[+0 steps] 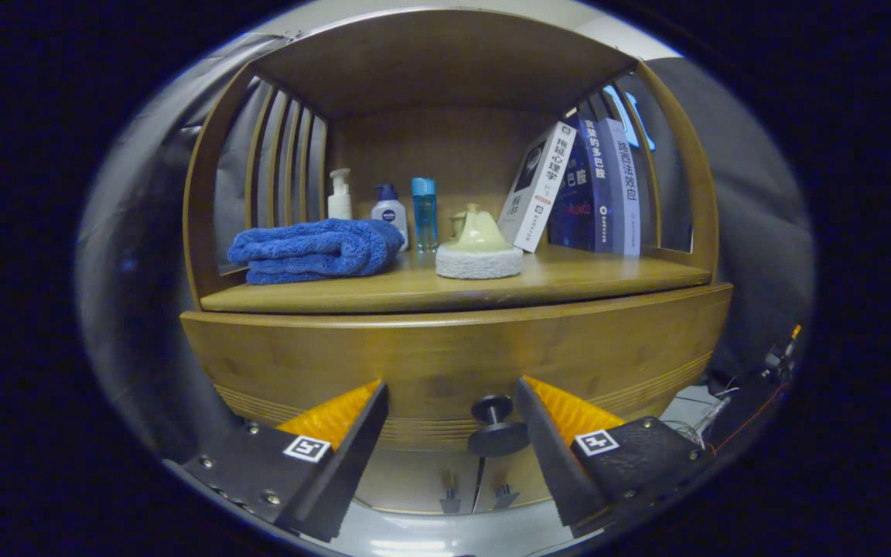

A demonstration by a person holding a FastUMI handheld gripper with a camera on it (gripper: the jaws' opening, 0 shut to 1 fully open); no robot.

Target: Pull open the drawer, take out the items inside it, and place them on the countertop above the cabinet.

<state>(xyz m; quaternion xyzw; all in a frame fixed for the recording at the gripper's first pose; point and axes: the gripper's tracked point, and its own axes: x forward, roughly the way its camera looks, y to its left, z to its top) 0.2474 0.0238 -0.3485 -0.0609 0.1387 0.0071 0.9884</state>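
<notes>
I can read three Chinese titles on book spines at the right of the shelf (pixel 414 298): 拖延心理学 on the white book (pixel 542 189), 贪婪的多巴胺 on the dark blue book (pixel 581 193), 路西法效应 on the pale book (pixel 625 189). The gripper (pixel 452 385), fingers spread around the drawer knob (pixel 496 422), carries two square code markers.

Drawer (pixel 453 363) closed — contents hidden behind its front. Lower part of knob (pixel 496 425) partly covered by right finger of gripper (pixel 452 402), fingers spread apart, neither touching it. Towel (pixel 314 249) hiding base of pump bottle (pixel 339 195). Rear books (pixel 608 186) partly covered by front book (pixel 540 186). Bottle labels too small to resolve. Cabinet (pixel 445 480) cut off below fingers — lower doors barely seen.
</notes>
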